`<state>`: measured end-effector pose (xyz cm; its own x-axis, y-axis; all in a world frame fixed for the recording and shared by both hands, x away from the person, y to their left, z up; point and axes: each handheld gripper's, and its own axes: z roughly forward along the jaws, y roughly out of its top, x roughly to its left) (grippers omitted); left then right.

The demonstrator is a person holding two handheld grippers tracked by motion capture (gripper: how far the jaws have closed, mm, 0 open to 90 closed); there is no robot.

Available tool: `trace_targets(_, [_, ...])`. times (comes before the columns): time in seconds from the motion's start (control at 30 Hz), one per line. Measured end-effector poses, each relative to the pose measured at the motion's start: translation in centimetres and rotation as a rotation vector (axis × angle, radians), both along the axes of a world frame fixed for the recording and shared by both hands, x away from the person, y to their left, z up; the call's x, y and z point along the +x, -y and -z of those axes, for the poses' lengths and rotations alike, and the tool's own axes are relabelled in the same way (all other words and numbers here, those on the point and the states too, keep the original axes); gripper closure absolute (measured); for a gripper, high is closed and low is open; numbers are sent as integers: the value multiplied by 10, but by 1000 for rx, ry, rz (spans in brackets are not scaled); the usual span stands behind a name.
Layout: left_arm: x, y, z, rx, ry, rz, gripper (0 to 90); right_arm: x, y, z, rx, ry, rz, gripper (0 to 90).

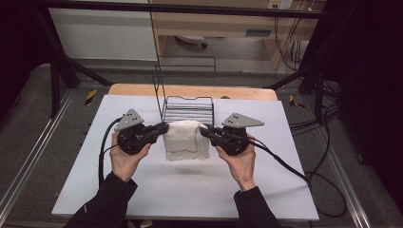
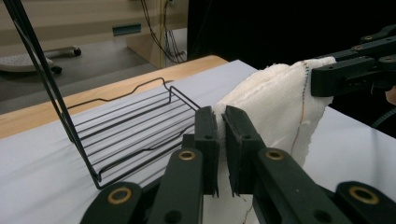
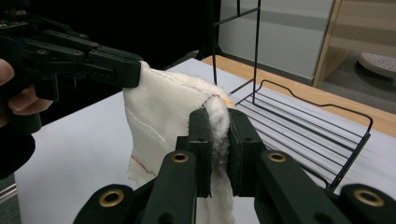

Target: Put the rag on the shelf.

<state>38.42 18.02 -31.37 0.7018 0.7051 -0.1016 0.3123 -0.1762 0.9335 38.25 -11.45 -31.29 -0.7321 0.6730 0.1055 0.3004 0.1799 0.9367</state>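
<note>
At centre frame of the high view, the left tongs (image 1: 163, 128) and right tongs (image 1: 204, 131) each pinch an upper corner of the white cloth (image 1: 186, 140), its lower edge resting on the surface (image 1: 142, 190). Judged mid-fold or mid-transfer; the wire rack (image 1: 188, 110) stands just behind, and the next move calls for both hands moving together.

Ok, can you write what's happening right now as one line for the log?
left tongs: shut on white cloth | right tongs: shut on white cloth | cloth: lifted at both top corners | wire rack: behind cloth, on white table

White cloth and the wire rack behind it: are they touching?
Cannot tell. In the high view the white cloth overlaps the wire rack's front edge; the left gripper view hints at a gap, but not plainly.
</note>
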Motion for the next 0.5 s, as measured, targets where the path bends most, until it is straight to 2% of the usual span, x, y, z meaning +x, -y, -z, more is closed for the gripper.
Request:
trace_targets(0.3, [4, -1, -10, -28, 26, -6, 837, 1, 0, -11, 15, 29, 7, 816])
trace_targets(0.5, [8, 0, -19, -49, 51, -14, 838, 3, -1, -23, 24, 72, 20, 817])
